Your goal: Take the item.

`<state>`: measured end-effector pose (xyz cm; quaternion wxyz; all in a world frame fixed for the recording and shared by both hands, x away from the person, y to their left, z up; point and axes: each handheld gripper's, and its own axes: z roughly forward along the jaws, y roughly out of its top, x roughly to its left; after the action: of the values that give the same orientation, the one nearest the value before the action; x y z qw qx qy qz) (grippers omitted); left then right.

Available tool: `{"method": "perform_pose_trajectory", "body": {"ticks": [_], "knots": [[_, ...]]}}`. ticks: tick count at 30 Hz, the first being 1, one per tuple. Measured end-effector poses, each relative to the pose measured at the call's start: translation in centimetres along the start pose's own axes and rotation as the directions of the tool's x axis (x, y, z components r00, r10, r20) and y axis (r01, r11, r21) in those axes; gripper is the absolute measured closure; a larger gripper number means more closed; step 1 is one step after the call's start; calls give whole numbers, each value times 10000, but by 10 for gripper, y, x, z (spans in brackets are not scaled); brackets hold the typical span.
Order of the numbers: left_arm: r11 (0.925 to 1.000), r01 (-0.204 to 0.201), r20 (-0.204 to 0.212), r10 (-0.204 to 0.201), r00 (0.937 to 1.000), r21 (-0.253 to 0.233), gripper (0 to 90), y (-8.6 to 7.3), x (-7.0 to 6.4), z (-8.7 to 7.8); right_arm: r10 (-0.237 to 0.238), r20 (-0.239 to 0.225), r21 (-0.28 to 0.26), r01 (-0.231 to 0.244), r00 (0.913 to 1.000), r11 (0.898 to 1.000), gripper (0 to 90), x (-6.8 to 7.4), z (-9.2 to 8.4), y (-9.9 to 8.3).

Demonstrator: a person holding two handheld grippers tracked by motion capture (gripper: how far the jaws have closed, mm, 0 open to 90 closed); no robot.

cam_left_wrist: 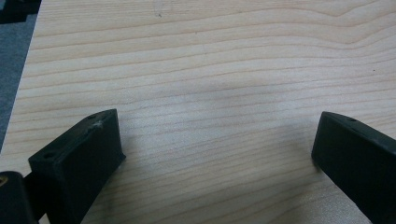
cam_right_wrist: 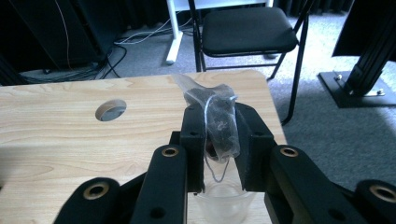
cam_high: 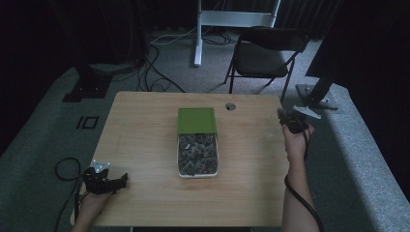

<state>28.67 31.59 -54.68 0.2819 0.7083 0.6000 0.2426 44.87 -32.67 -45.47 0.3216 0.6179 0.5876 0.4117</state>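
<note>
A white box (cam_high: 180, 155) holding several dark tea sachets stands mid-table, its green lid (cam_high: 197, 120) slid toward the far side. My right gripper (cam_right_wrist: 220, 130) is shut on one clear sachet (cam_right_wrist: 218, 114) of dark tea, whose thin string hangs down. A clear plastic cup (cam_right_wrist: 224, 201) sits right below those jaws. In the high view the right gripper (cam_high: 286, 121) hovers near the table's right edge. My left gripper (cam_high: 118, 181) rests at the near left corner; its jaws (cam_left_wrist: 215, 135) stand wide open over bare wood.
The wooden table (cam_high: 145, 125) has a round cable hole (cam_high: 230, 106) behind the box. A black folding chair (cam_high: 263, 53) and a white stand leg (cam_high: 197, 34) are beyond the far edge. Cables lie on the grey carpet.
</note>
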Motion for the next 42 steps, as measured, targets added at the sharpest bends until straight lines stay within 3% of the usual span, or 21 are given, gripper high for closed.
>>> {"method": "perform_pose_trajectory", "body": {"ticks": [20,35,42], "knots": [[10000,-2,-1,2,10000,1,23,0,0,0,86,395,510,-106,9992,9986,715,-4,11,-6],[10000,-2,-2,2,10000,3,23,0,0,0,147,26,352,-148,9999,9993,648,-1,2,1],[10000,-1,-2,1,10000,1,23,0,0,0,-135,-385,337,148,9992,9993,638,7,-3,-4]]}}
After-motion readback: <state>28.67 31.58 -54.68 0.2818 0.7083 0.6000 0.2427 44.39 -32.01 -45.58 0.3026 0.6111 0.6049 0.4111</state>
